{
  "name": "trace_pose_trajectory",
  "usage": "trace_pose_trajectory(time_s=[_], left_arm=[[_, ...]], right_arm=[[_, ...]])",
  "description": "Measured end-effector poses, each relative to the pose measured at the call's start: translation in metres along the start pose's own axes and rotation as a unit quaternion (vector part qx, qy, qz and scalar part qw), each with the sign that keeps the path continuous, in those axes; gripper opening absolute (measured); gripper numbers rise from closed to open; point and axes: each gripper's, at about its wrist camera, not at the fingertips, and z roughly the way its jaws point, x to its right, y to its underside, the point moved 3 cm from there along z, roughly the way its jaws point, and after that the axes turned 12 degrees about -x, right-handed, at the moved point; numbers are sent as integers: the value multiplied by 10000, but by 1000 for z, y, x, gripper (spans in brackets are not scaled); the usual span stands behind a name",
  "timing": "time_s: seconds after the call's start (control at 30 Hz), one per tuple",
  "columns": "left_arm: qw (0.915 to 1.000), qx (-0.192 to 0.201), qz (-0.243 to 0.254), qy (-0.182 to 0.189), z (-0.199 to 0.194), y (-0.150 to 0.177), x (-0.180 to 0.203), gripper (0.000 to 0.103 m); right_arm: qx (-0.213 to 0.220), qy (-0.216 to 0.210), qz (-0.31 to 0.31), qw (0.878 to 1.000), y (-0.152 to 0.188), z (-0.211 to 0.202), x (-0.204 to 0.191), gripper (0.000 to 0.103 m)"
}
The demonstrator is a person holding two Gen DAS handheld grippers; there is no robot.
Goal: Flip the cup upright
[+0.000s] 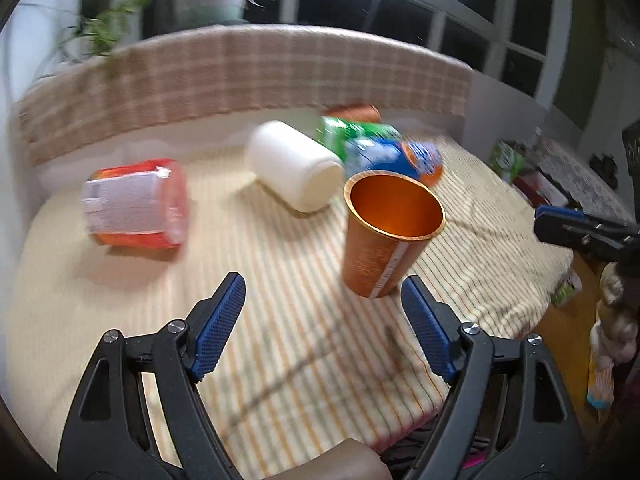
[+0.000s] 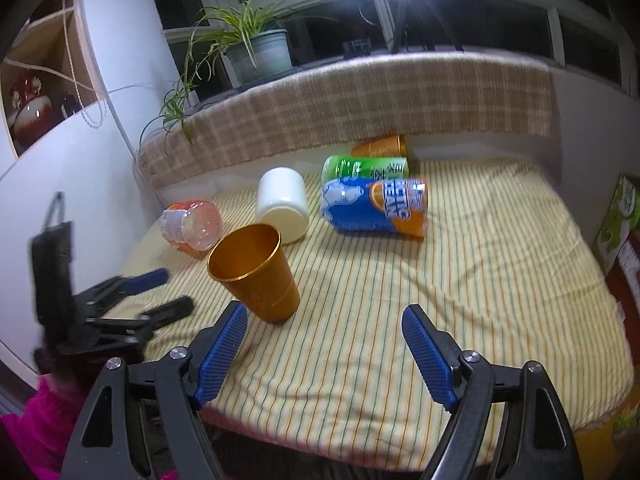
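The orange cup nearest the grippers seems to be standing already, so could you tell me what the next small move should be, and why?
Probably draw both grippers back. The orange cup stands mouth-up on the striped cloth, and the left gripper and right gripper are open and off it.

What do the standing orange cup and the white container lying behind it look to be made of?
Orange cup: likely anodised metal; its inside has a satin coppery sheen and the rim is thin and bright. White container: probably plastic, opaque and matte with soft rounded edges, though glazed ceramic cannot be ruled out.
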Motion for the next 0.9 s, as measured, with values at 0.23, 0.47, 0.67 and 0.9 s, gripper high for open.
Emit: trace_pose_trajectory(time_s=[0.23, 0.47, 0.67, 0.9], left_arm=[[9959, 417, -555, -580, -42, 2, -9, 91], [9860, 1030, -808, -1035, -81, 1, -1, 102], [9828, 1174, -719, -1232, -90, 1, 13, 102], [9834, 1092, -736, -1248, -86, 2, 18, 102]], right_arm=[[378, 340, -263, 9984, -9, -6, -18, 91], [602, 436, -330, 9967, -11, -13, -25, 96], [748, 500, -276, 9956, -9, -16, -23, 103], [756, 570, -255, 9952, -5, -17, -21, 103]])
